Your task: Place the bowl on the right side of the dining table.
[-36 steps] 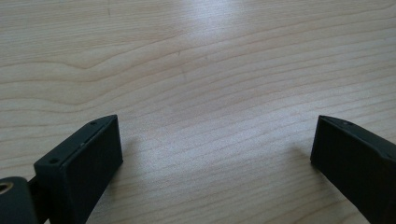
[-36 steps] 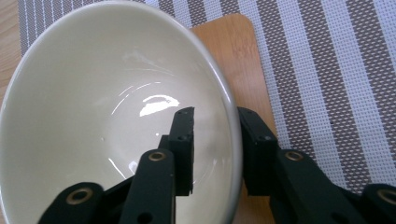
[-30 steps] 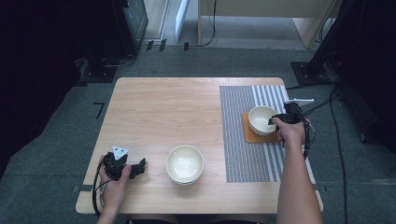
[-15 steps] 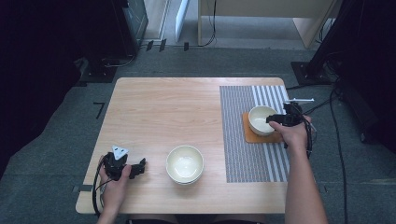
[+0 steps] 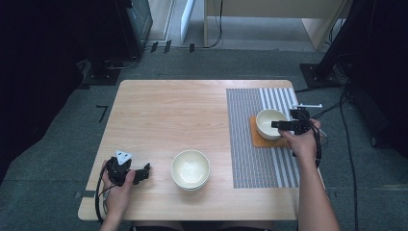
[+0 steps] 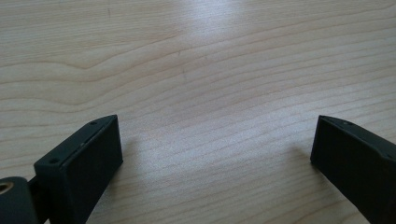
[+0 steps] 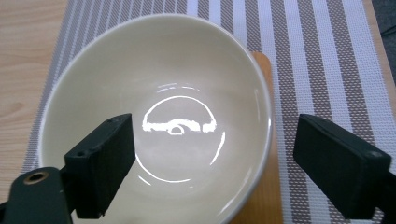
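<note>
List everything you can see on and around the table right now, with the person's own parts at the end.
bowls: 2, cream; one on the coaster, one on bare wood at the near edge, middle
coaster: 1, orange-brown, on the placemat under the right bowl
placemat: 1, grey and white stripes, right part of the table
table: 1, light wood
left tool: 1, black with grey three-cornered plate, near left corner, jaws open over bare wood
right tool: 1, black, jaws open astride the right bowl's rim, one inside, one outside
hands: 2, one on each tool, left, right
</note>
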Motion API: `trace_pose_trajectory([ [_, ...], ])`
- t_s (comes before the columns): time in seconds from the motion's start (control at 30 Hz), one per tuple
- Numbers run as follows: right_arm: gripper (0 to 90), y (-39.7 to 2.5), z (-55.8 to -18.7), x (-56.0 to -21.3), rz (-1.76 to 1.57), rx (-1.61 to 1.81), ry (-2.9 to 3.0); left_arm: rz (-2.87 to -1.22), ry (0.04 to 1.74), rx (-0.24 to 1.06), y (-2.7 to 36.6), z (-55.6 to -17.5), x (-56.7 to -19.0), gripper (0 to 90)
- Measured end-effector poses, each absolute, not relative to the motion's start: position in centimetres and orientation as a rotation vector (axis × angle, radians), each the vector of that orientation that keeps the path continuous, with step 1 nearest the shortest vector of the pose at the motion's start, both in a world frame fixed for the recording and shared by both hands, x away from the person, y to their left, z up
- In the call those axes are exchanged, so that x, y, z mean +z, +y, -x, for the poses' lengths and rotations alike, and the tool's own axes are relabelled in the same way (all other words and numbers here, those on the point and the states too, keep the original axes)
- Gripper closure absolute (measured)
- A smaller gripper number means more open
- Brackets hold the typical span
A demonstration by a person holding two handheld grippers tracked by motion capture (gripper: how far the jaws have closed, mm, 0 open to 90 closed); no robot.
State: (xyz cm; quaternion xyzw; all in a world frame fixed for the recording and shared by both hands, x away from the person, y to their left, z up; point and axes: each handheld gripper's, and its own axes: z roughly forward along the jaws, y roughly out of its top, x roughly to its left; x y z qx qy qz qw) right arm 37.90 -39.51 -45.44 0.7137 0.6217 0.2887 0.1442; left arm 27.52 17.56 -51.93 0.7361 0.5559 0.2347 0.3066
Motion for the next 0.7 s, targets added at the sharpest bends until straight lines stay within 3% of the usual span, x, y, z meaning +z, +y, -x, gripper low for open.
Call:
trace_pose_trajectory([
  [0.1,10.9,-39.2,-37.4,-45.3,-2.016,0.862,1.747,-1.948,1.471,0.621,17.6,-27.5,-51.9,1.8],
  [0.3,0.0,-38.7,-36.6,-45.6,-1.931,0.91,1.725,-1.948,1.471,0.621,17.6,-27.5,-51.9,1.8],
  [0.7,0.0,-39.1,-34.9,-45.6,-1.852,0.978,1.59,-1.948,1.471,0.621,17.6,-27.5,-51.9,1.8],
])
